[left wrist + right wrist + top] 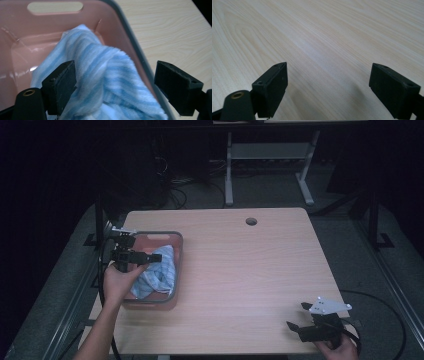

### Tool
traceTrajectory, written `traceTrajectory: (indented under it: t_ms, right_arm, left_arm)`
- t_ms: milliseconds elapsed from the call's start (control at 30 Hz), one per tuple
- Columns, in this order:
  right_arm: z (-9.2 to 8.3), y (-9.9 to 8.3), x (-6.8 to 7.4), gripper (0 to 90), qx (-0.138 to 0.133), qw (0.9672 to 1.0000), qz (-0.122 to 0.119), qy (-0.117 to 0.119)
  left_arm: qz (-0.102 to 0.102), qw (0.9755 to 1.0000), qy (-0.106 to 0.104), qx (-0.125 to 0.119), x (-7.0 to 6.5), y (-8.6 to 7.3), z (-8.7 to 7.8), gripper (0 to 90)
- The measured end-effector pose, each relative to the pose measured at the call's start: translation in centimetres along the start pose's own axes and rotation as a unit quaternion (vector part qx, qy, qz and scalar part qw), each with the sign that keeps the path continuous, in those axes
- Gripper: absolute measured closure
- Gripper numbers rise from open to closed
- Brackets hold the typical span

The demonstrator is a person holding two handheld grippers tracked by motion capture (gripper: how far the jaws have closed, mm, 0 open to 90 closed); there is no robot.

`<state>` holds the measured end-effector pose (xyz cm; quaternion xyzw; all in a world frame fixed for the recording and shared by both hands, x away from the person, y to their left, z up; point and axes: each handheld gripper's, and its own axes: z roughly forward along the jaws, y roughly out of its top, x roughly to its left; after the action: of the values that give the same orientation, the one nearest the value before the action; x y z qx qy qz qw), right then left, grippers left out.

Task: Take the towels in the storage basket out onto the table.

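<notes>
Two grippers are in play, and only the one on the left has work under it: the left gripper (pixel 134 256) hangs over the pink basket (pixel 176 270) at the left edge of the table (pixel 250 270), its jaws spread wide on either side of a raised fold of the blue striped towel (pixel 157 275). In the left gripper view one pad (pixel 61 87) presses against the near flank of the towel (pixel 105 75) while the other stands well out to the side, over the basket's grey rim (pixel 130 40), so nothing is pinched; whether that far pad clears the rim or would catch it on closing is hard to judge from this angle. The towel lies bunched inside the basket, heaped toward its right wall, which likely explains why the gripper comes in from the left with its jaws straddling the highest ridge of cloth, the easiest place to take a bite. Moving rightward, the middle of the table is bare wood up to a round cable hole (pixel 251 221) near the far edge. At the front right corner the right gripper (pixel 300 317) is held low over the tabletop with its jaws likewise wide apart and holding nothing, parked clear of the basket, probably waiting for the cloth to come out
</notes>
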<state>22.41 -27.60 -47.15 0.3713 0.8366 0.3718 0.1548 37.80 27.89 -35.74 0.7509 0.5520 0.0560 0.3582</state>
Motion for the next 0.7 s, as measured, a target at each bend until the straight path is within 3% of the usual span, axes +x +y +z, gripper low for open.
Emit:
traceTrajectory:
  t_ms: [167, 333, 533, 700]
  right_arm:
    - [0.2, 0.0, -0.1, 14.8, 0.004, 1.0, -0.001, 0.003]
    - [0.2, 0.0, -0.1, 14.8, 0.002, 1.0, -0.004, 0.004]
    - [0.3, 0.0, 0.0, 14.7, 0.006, 1.0, -0.005, 0.006]
    - [0.2, 0.1, 0.0, 14.8, 0.006, 0.9999, -0.004, 0.008]
  left_arm:
    - [-0.01, 0.9998, 0.012, 0.015, 0.4, -0.2, 0.8, 17.3]
    - [-0.022, 0.9991, 0.009, 0.034, 0.5, -0.4, 2.2, 17.3]
    - [-0.02, 0.9984, 0.013, 0.052, -0.5, -0.1, 3.6, 17.2]
    - [-0.019, 0.9963, 0.036, 0.075, -0.9, 0.0, 4.9, 17.3]
